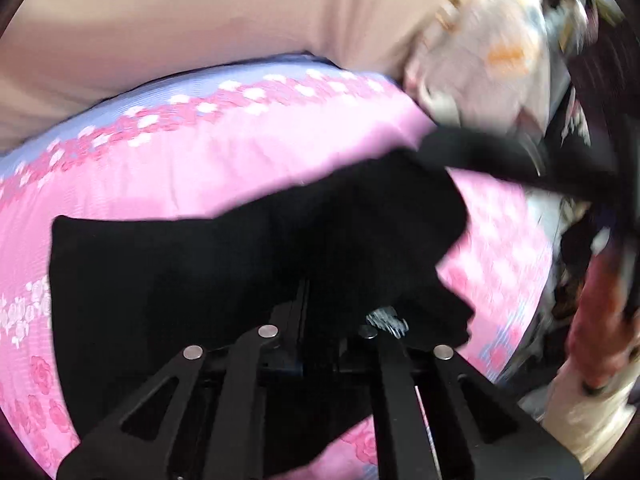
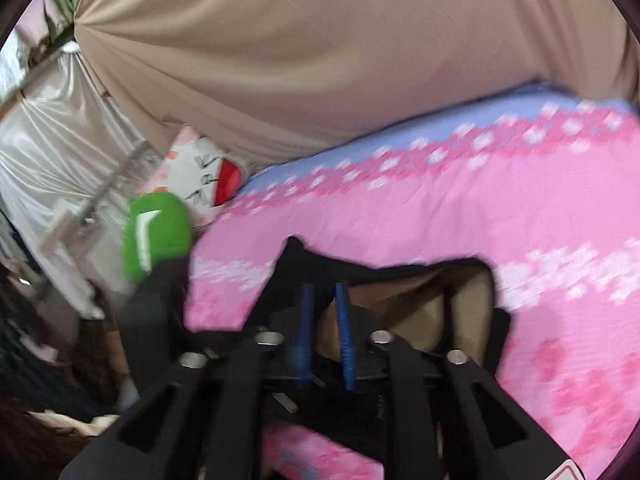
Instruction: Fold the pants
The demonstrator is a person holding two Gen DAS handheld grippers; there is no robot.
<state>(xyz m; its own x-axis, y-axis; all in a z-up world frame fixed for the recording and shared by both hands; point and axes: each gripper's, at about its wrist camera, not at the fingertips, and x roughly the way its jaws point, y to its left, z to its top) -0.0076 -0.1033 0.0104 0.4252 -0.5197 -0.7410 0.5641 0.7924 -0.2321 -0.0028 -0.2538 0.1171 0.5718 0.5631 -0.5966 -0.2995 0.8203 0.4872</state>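
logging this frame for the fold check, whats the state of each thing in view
pants: black, lying on the bedsheet, part folded, one end lifted.
left gripper: fingers closed together, black cloth around them.
right gripper: blue fingers nearly together, pinching the pants' edge.
bedsheet: pink floral, spread flat, slightly wrinkled.
curtain: tan, hanging behind the bed, gathered at one corner.

Matt black cloth pants (image 1: 240,264), printed cotton-like bedsheet (image 1: 248,168)

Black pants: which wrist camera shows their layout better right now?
The left wrist view: the black pants spread across the pink floral bedsheet, outline mostly visible. The right wrist view shows only a bunched part by the right gripper, beige lining exposed.
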